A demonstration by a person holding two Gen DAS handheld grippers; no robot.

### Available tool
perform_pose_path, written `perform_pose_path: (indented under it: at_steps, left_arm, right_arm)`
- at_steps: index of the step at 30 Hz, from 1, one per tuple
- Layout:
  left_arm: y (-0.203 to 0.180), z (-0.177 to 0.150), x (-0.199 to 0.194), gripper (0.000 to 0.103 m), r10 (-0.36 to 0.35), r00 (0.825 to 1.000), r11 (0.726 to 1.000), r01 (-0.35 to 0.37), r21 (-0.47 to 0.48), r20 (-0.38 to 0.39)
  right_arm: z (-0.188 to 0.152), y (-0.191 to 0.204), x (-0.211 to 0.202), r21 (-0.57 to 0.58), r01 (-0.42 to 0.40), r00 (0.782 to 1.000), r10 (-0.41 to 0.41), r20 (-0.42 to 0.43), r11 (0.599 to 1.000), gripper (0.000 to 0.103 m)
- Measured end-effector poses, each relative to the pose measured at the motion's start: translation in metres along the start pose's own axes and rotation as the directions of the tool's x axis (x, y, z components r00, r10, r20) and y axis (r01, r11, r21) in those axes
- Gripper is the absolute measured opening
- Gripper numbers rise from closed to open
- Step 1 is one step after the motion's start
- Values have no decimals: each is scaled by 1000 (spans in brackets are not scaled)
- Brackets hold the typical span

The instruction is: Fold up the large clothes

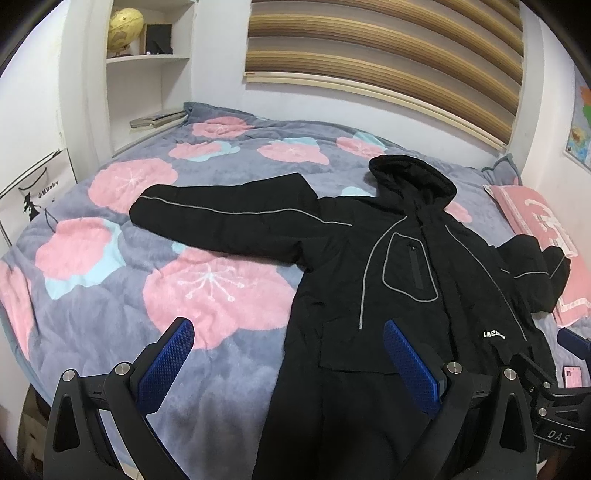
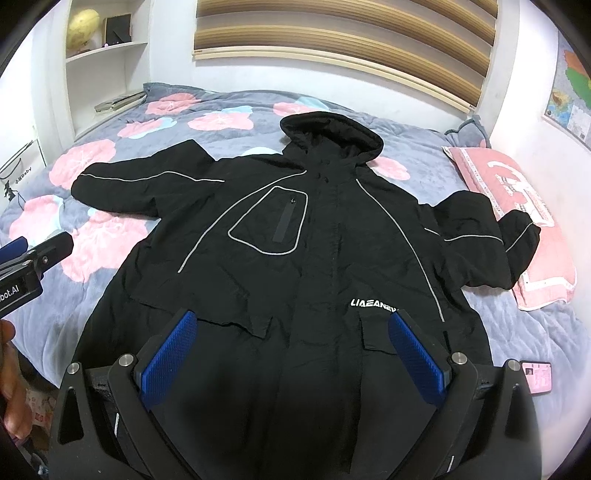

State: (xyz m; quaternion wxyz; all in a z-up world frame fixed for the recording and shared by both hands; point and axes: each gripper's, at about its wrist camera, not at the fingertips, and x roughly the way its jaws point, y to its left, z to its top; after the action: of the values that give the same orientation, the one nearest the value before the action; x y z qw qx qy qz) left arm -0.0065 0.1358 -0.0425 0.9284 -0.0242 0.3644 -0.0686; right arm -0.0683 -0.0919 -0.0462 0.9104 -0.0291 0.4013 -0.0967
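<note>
A large black hooded jacket (image 1: 399, 280) with grey piping lies face up on the bed, also in the right wrist view (image 2: 325, 236). Its left sleeve (image 1: 221, 218) stretches out straight. Its right sleeve (image 2: 491, 236) is bent and lies partly on a pink pillow. The hood (image 2: 332, 133) points to the wall. My left gripper (image 1: 288, 332) is open and empty above the jacket's lower left edge. My right gripper (image 2: 291, 325) is open and empty above the jacket's lower front. The left gripper's body also shows at the left edge of the right wrist view (image 2: 29, 258).
The bed has a grey blanket with pink flowers (image 1: 110, 258). A pink pillow (image 2: 517, 221) lies at the right. A pink phone (image 2: 537, 376) lies by the jacket's hem. Shelves with a globe (image 1: 125, 29) and books (image 1: 155, 120) stand at the back left. A striped blind (image 1: 388, 55) hangs behind.
</note>
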Motion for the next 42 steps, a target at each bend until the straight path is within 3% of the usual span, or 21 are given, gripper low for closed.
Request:
perform_pose_path:
  at_steps: [16, 27, 33, 38, 40, 42]
  left_arm:
    - [14, -2, 19, 102, 19, 999, 1000, -20, -16, -32]
    - [68, 4, 57, 102, 126, 990, 988, -131, -84, -64]
    - [142, 28, 80, 102, 170, 984, 958, -176, -225, -47]
    - [219, 63, 107, 102, 127, 992, 905, -124, -407, -18]
    - [243, 82, 131, 102, 97, 995, 886, -104, -452, -37]
    - [262, 100, 160, 102, 110, 991, 869, -131, -476, -73]
  right_arm:
    - [2, 6, 19, 0, -12, 1000, 12, -26, 1000, 103]
    - [21, 21, 75, -13, -33, 998, 32, -49, 999, 103]
    - [24, 13, 134, -21, 23, 996, -21, 82, 1000, 103]
    - [2, -4, 190, 83, -48, 999, 47, 9, 995, 103]
    - [1, -8, 198, 112, -56, 998, 58, -9, 992, 103]
    - [0, -9, 199, 116, -57, 998, 58, -7, 992, 103]
